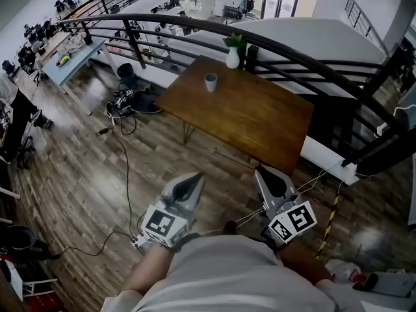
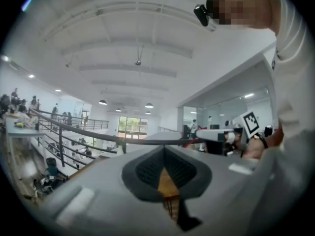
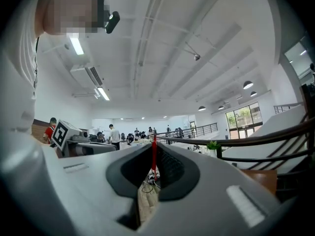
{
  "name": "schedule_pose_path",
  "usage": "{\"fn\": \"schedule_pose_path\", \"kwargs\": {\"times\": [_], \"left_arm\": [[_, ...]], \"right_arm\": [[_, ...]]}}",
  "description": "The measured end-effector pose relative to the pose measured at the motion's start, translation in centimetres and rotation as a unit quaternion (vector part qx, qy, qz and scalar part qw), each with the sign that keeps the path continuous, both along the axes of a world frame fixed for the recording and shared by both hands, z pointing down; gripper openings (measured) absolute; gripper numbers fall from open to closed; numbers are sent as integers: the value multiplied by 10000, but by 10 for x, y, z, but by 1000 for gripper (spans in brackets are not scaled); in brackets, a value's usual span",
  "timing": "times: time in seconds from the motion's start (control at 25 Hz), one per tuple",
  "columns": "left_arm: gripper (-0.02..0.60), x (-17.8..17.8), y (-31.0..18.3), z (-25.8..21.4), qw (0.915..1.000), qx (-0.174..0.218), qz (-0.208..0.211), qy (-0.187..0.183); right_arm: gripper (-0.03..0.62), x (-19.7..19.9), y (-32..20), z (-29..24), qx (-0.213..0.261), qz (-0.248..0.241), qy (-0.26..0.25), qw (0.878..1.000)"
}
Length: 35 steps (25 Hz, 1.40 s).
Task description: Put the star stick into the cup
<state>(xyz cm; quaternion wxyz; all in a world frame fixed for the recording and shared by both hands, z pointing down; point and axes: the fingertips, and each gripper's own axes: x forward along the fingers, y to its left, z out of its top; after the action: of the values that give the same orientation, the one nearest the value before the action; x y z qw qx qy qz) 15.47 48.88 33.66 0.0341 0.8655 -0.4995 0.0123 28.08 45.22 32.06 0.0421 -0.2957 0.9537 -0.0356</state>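
Note:
A grey cup [image 1: 211, 82] stands upright near the far left corner of a brown wooden table [image 1: 260, 119]. Both grippers are held over the wooden floor, short of the table's near edge. My right gripper [image 1: 261, 172] is shut on a thin red stick [image 3: 154, 154], which stands upright between its jaws in the right gripper view; no star end shows. My left gripper [image 1: 195, 177] has its jaw tips together with nothing between them [image 2: 164, 147]. Each gripper shows from the side in the other's view.
A white vase with a green plant [image 1: 233, 56] stands at the table's far edge. A black curved railing [image 1: 305, 60] runs behind the table. Cables [image 1: 123, 168] and bags [image 1: 127, 99] lie on the floor at left. A yellow-black striped pole [image 1: 331, 214] stands at right.

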Motion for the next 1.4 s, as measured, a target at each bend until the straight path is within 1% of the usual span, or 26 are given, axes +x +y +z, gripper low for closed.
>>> {"fn": "schedule_pose_path", "kwargs": {"times": [0.12,0.2,0.28,0.4,0.56,0.72,0.84,1.0,1.12,1.32,1.4], "left_arm": [[2,14,-11,-5,10000,30,-62,-28],[2,16,-17,2,9999,-61,-107,-79],[2,16,-26,4,9998,-120,-154,-52],[2,12,-43,4,9998,-94,-170,-22],[2,7,-63,13,9999,-119,-46,-11],[2,3,-86,13,9999,-109,36,87],[2,-6,-106,10,9999,-65,95,118],[2,-31,-147,8,9996,-85,150,202],[2,-56,-175,6,9996,-62,206,186],[2,-128,-222,4,9999,-75,95,80],[2,-152,-235,-3,9999,-90,116,39]], "right_arm": [[23,9,-14,-5,153,-98,55,9998],[23,15,-28,-6,37,-115,-96,9999],[23,17,-42,-4,-32,-123,-158,9998],[23,12,-58,0,-48,-158,-111,9998],[23,4,-74,1,-21,-122,-55,9999],[23,-2,-91,0,-60,-81,-45,9999],[23,-12,-107,-5,-31,-44,-23,10000],[23,-38,-143,-10,-11,-10,28,10000],[23,-65,-170,-9,-76,-7,-4,10000],[23,-133,-221,-17,-98,-55,-111,9999],[23,-156,-234,-26,-59,-30,-120,9999]]}}
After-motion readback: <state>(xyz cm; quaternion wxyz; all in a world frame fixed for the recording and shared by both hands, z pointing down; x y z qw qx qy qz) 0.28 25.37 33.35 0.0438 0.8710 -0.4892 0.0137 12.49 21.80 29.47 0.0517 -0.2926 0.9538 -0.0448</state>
